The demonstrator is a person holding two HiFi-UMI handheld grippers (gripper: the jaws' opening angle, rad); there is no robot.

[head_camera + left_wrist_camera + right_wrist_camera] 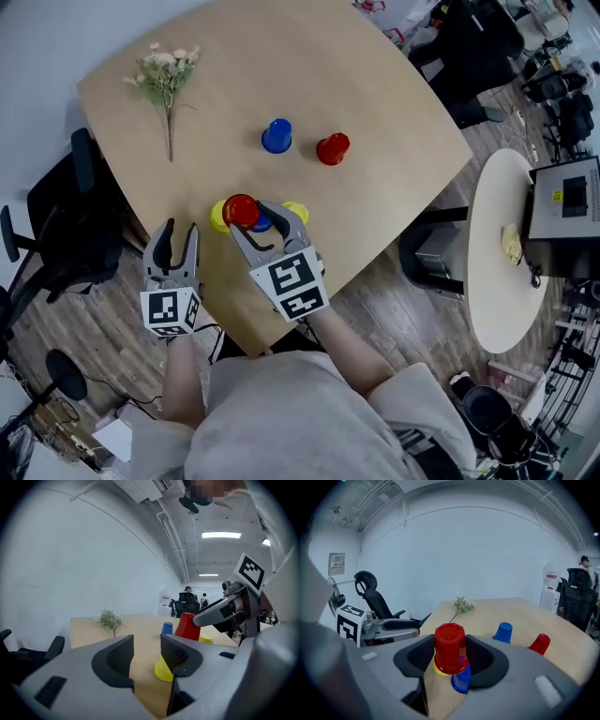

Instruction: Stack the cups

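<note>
The right tool [451, 660] pinches the red cup [450, 644] by its side wall, one pad on each flank, base up and mouth down. That cup hangs above the near edge of the worktop [375, 187]. The left tool [146, 656] is spread, with nothing between its pads, and it sits off to the left of the red cup.

Just left of the red cup stands a yellow cup [162, 668], also inverted. A blue cup [462, 682] shows right below and slightly to its right. Which of the two the red cup lines up over I cannot tell. A second yellow cup [296, 210] stands just right of it. Well beyond it are a far blue cup [277, 137] and a second red cup [332, 148], and further left a sprig [165, 75].

These look like thin plastic party cups: light, smooth and springy. A hard squeeze would likely dent the wall, and a loose one may let it slip. Mid-wall is probably the best hold (the taper narrows towards the base, so a grip up there may slide off).

Every cup stands mouth down, so none can hold anything, and no contents are visible. Nesting should need the mouth centred over the next cup's base.
</note>
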